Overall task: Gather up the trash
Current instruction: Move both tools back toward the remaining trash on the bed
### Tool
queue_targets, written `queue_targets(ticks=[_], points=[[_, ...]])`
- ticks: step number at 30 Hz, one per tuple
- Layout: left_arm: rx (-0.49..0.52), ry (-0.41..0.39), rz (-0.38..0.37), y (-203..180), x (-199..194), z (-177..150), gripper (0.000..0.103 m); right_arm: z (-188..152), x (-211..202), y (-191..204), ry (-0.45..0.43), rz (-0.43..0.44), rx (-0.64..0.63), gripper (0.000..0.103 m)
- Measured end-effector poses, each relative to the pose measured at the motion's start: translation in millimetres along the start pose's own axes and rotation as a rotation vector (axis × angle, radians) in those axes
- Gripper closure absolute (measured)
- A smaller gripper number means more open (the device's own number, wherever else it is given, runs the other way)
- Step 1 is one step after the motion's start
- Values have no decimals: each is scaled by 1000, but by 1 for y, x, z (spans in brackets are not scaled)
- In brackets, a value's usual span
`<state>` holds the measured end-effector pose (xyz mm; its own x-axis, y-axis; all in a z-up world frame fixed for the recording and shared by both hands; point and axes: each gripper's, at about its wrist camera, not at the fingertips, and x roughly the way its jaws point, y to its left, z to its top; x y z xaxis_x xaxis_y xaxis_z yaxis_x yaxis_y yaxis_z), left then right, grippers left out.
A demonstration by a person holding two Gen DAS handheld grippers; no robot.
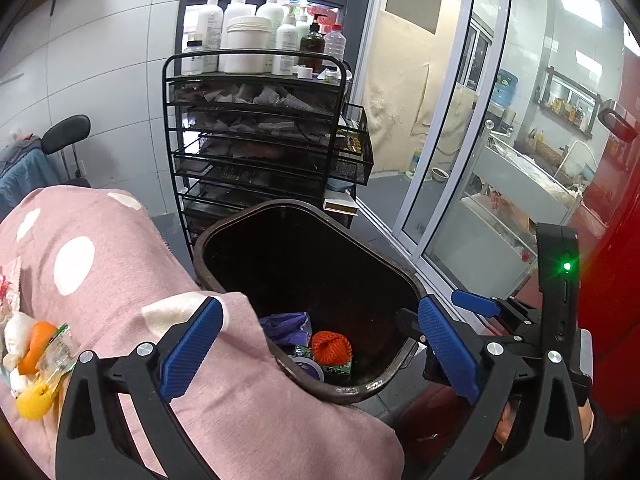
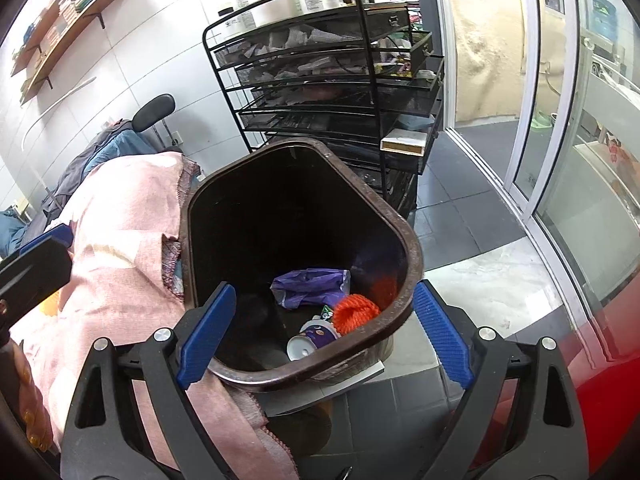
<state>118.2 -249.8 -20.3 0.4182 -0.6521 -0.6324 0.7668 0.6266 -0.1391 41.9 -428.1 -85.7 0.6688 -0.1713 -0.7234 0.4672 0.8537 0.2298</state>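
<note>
A dark brown trash bin (image 1: 404,280) (image 2: 412,256) stands open beside a pink spotted blanket (image 1: 100,260) (image 2: 120,216). Inside lie an orange net ball (image 1: 331,346) (image 2: 355,312), a purple wrapper (image 1: 286,326) (image 2: 310,286) and a small purple cup (image 2: 314,340). My left gripper (image 1: 320,352) is open and empty above the bin's near rim. My right gripper (image 2: 322,332) is open and empty over the bin; it also shows in the left wrist view (image 1: 476,304). Orange peel and wrappers (image 1: 40,364) lie on the blanket at the left.
A black wire cart (image 1: 256,132) (image 2: 332,80) with bottles (image 1: 248,40) on top stands behind the bin. Glass sliding doors (image 1: 460,140) (image 2: 560,140) are at the right. A red surface (image 2: 600,400) is at the lower right. A chair (image 1: 66,136) stands by the wall.
</note>
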Motion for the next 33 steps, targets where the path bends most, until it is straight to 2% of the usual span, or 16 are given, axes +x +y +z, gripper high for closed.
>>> queue_targets(ticks=[5,14,18,33], points=[[-37,-23,40,17,-20,-9,5,1,-1,14,-6,18,-24,13],[-117,-50,185,65,-60,-36,5,7,0,54,-12,86,-98,12],[-149,-42,249,86,-73,-49,5,9,-1,78,-2,139,-143,12],[-343,-25,383,166,-125,-106,6,0,4,185,94,354,-338,12]])
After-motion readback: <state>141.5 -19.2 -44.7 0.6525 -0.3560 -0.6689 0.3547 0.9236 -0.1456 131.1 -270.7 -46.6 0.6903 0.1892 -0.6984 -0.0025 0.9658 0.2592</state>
